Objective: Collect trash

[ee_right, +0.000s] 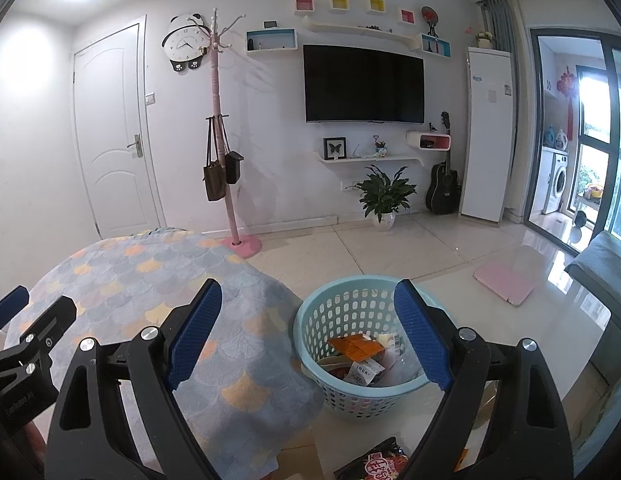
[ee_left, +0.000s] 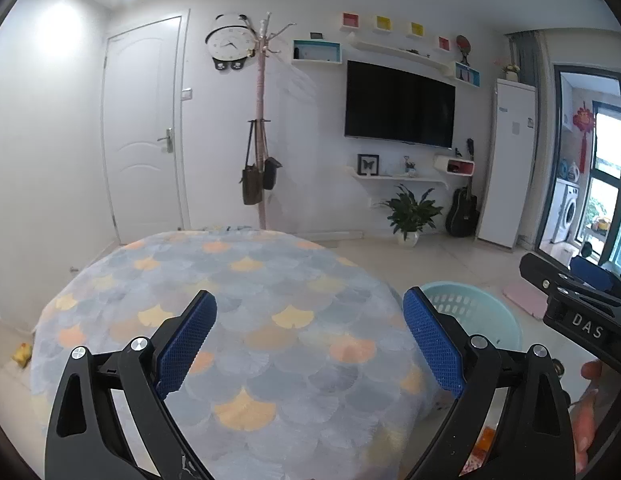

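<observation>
Both hands free, trash still on the floor

My left hand-held gripper (ee_left: 310, 340) hangs spread and empty over the table (ee_left: 238, 300); my right hand-held gripper (ee_right: 306, 332), also apart, frames the basket (ee_right: 310, 320) ahead. A red wrapper (ee_right: 374, 462) lies just below it: I should dip, pinch its edge, then lift forward.

Bright, soft ceiling light glares top-left in both views; fisheye edges curve and darken.
</observation>
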The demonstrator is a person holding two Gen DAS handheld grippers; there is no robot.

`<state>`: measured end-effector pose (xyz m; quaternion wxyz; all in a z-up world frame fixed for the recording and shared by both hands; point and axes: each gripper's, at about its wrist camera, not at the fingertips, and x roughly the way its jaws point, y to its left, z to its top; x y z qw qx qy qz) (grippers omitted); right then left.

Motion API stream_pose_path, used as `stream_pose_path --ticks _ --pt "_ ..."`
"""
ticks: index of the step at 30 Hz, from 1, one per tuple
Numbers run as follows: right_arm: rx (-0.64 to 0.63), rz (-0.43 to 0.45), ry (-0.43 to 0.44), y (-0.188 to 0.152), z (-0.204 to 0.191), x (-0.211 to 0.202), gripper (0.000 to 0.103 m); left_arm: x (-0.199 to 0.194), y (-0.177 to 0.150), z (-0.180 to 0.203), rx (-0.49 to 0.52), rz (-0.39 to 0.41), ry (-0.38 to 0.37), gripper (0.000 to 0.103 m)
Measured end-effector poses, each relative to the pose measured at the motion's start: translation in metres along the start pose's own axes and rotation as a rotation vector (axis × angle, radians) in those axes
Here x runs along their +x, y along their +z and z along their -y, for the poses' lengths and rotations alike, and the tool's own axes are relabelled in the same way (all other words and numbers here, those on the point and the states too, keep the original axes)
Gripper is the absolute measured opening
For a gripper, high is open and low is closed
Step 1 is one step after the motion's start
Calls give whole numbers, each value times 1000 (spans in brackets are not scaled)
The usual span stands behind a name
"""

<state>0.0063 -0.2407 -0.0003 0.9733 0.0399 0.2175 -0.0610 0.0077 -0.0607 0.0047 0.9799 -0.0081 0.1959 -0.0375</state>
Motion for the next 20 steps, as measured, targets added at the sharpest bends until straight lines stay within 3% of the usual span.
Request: stream_pose_path --ticks 10,16,20 --pt "-2 -3 5 1 -1 2 84 -2 2 -3 12 19 35 92" --pt "-3 -5 4 1 0 2 84 0 2 -11 -26 -14 -5 93" --pt "-5 -6 1 1 -1 3 84 -1 1 -15 -34 -3 8 93"
